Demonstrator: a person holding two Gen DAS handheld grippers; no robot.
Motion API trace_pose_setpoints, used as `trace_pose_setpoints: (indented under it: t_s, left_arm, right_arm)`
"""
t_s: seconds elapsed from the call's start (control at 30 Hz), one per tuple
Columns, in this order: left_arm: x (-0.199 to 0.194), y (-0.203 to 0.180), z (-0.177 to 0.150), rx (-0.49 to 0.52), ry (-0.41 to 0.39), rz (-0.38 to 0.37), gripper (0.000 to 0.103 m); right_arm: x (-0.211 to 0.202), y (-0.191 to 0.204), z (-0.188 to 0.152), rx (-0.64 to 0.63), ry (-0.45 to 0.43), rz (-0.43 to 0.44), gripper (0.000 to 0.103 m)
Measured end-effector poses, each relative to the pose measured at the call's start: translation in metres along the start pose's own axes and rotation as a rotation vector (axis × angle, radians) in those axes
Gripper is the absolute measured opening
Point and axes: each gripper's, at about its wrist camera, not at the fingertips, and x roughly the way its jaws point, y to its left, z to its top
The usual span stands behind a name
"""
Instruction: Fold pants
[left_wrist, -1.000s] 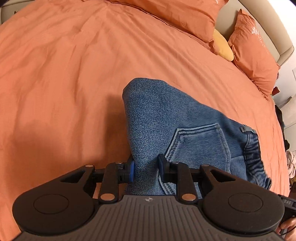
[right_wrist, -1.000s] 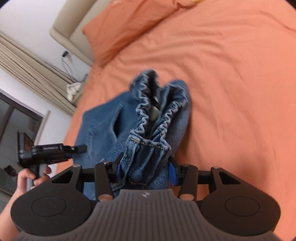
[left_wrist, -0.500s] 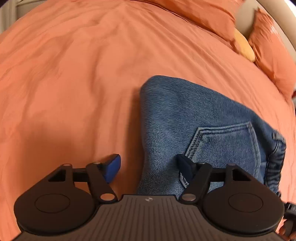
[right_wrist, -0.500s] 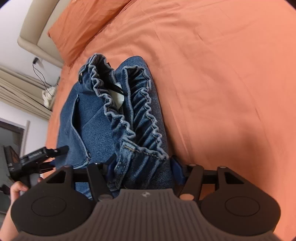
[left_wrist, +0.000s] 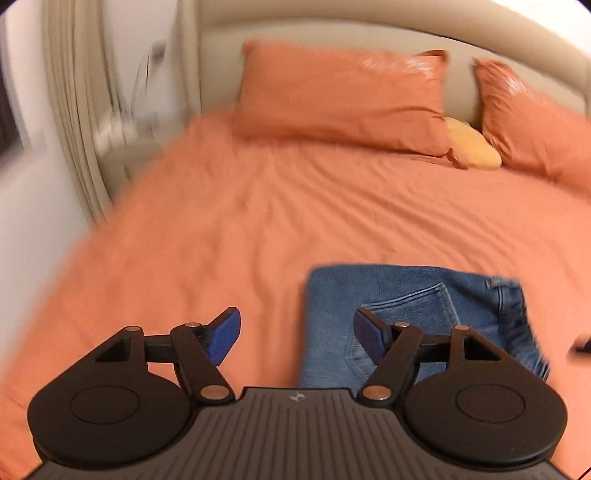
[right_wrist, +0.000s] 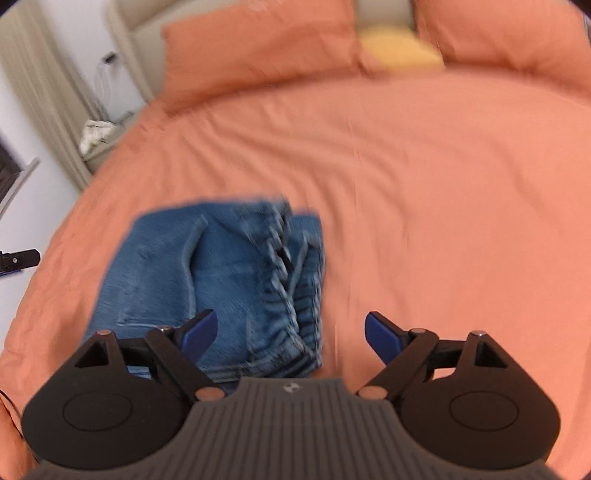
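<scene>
Folded blue denim pants (left_wrist: 406, 314) lying flat on the orange bed cover (left_wrist: 258, 221), toward the near edge of the bed and well apart from the pillows. In the left wrist view a back pocket faces up and the gathered waistband lies along the bundle's right side; in the right wrist view the pants (right_wrist: 221, 266) show the same waistband, ruffled, along their right edge (both views are motion-blurred). Left gripper (left_wrist: 295, 338): jaws spread wide, blue pads clear of the cloth, nothing between them but bed cover and the bundle's left edge below. Right gripper (right_wrist: 290, 338): jaws have just been opening and now stand wide; the waistband lies below the gap, touched by neither pad. Background: two orange rectangular pillows (left_wrist: 340, 99), a small yellow cushion (left_wrist: 471, 146) between them, a beige padded headboard (left_wrist: 369, 33) and pale curtains (left_wrist: 77, 110) at left.
</scene>
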Motion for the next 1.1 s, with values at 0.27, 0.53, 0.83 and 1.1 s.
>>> trace_pose_setpoints:
  t_s: [0.27, 0.53, 0.83, 1.1]
  left_arm:
    - [-0.126, -0.052, -0.017, 0.133, -0.258, 0.131, 0.089]
    - [-0.205, -0.086, -0.049, 0.033, -0.393, 0.184, 0.099]
    - [-0.218, -0.122, -0.112, 0.053, -0.380, 0.102, 0.099]
    - [-0.202, -0.129, -0.156, 0.002, -0.261, 0.061, 0.099]
  right_arm:
    - [-0.137, 0.044, -0.006, -0.245, -0.304, -0.018, 0.086]
    - [-0.245, 0.052, -0.060, -0.260, -0.533, 0.054, 0.091]
    - [-0.279, 0.047, -0.153, -0.220, -0.607, 0.002, 0.092]
    - [-0.249, 0.046, -0.207, -0.240, -0.509, -0.068, 0.093]
